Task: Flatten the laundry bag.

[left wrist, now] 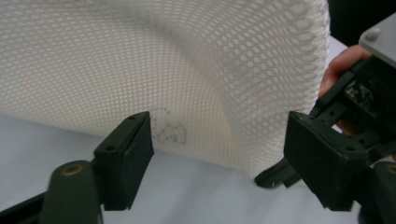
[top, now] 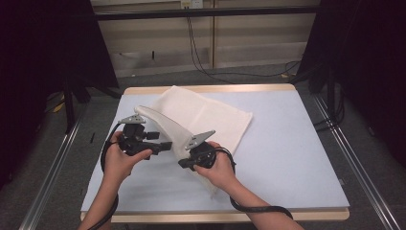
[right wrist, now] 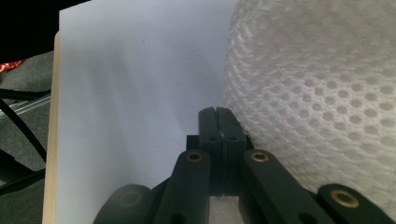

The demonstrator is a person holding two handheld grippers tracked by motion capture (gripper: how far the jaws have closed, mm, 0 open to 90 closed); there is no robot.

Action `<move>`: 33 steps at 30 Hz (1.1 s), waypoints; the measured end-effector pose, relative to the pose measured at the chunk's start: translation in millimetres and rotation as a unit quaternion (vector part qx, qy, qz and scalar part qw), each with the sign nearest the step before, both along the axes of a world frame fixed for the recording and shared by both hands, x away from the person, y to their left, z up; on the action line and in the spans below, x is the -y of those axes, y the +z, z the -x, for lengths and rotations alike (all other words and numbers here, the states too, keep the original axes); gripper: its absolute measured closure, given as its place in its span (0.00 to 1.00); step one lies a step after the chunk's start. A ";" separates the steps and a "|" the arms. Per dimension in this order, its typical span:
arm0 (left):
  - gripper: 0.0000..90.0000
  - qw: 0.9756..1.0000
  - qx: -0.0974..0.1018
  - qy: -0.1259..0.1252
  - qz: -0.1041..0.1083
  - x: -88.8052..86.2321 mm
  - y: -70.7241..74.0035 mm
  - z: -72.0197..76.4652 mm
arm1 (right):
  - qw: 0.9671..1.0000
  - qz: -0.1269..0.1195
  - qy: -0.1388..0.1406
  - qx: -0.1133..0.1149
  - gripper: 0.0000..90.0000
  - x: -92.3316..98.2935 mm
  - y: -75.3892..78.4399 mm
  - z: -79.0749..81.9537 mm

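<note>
Left fingers spread before the white mesh cloth, right fingers pressed together pinching its edge; no legible writing.

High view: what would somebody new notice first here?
A big white mesh cloth lies across the middle of the pale table, with one edge lifted in a curve. Right in front of it, two hands hold black tongs: the left tongs stand open at the lifted edge, while the right tongs are pinched shut beside the mesh.

No readable text, label, brand or number is found in any view. A faint dark scribble is seen on the white mesh cloth, but it cannot be read.
</note>
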State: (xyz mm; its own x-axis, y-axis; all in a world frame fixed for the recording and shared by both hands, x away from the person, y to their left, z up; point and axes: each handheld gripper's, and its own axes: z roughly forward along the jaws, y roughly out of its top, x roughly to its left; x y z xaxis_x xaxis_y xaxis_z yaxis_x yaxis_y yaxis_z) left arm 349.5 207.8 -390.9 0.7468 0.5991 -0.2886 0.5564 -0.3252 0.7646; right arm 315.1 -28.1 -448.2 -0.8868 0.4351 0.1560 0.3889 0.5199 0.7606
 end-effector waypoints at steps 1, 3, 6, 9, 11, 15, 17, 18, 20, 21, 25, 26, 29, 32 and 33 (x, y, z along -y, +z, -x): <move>0.31 1.000 -0.001 0.002 0.003 0.5 -0.6 0.2 | 1.000 -0.001 0.001 0.000 1.00 -1.0 0.5 0.4; 0.39 1.000 -0.002 0.005 0.005 1.6 -1.3 1.1 | 1.000 0.003 0.003 0.004 1.00 -1.8 0.9 0.5; 0.56 1.000 -0.010 0.002 0.007 2.7 -2.3 1.6 | 1.000 0.003 0.003 0.001 1.00 -3.3 0.9 0.6; 0.72 1.000 -0.015 0.002 0.011 3.5 -2.4 2.4 | 1.000 0.003 0.007 0.001 1.00 -4.1 0.9 0.6; 0.83 1.000 -0.026 0.003 0.017 3.2 -2.3 2.8 | 1.000 0.004 0.007 0.002 1.00 -4.9 1.6 1.4; 1.00 0.999 -0.031 0.010 0.016 1.4 -1.7 3.6 | 1.000 0.000 0.008 0.001 1.00 -5.5 2.8 1.6; 1.00 0.999 -0.033 0.013 0.006 0.5 -2.6 3.6 | 1.000 -0.001 0.008 0.001 1.00 -5.1 3.7 1.6; 1.00 0.999 -0.033 0.014 0.002 -0.2 -2.7 3.8 | 1.000 -0.001 0.008 0.001 1.00 -4.8 4.0 1.5; 1.00 0.999 -0.035 0.027 -0.010 -2.3 -4.3 4.0 | 1.000 -0.004 0.010 -0.003 0.95 -3.5 5.3 1.3; 1.00 0.999 -0.038 0.028 -0.015 -4.2 -5.4 4.0 | 1.000 -0.004 0.008 -0.002 0.91 -2.1 7.0 1.1; 1.00 0.998 -0.049 0.035 -0.026 -13.0 -10.6 4.6 | 1.000 -0.006 0.006 -0.008 0.75 6.2 16.3 -0.3; 1.00 0.998 -0.052 0.039 -0.022 -14.8 -11.7 5.1 | 1.000 -0.004 0.006 -0.012 0.77 8.4 18.6 -1.1; 1.00 0.998 -0.051 0.039 -0.006 -19.7 -9.9 6.8 | 1.000 0.010 0.022 0.004 0.99 13.5 21.9 -1.7; 1.00 0.999 -0.035 0.041 0.003 -18.9 -5.2 9.3 | 1.000 0.023 0.019 0.008 1.00 12.5 17.0 -2.3; 0.95 0.999 -0.027 0.038 0.001 -18.2 -4.4 9.5 | 0.999 0.022 0.022 0.011 1.00 12.0 15.1 -2.7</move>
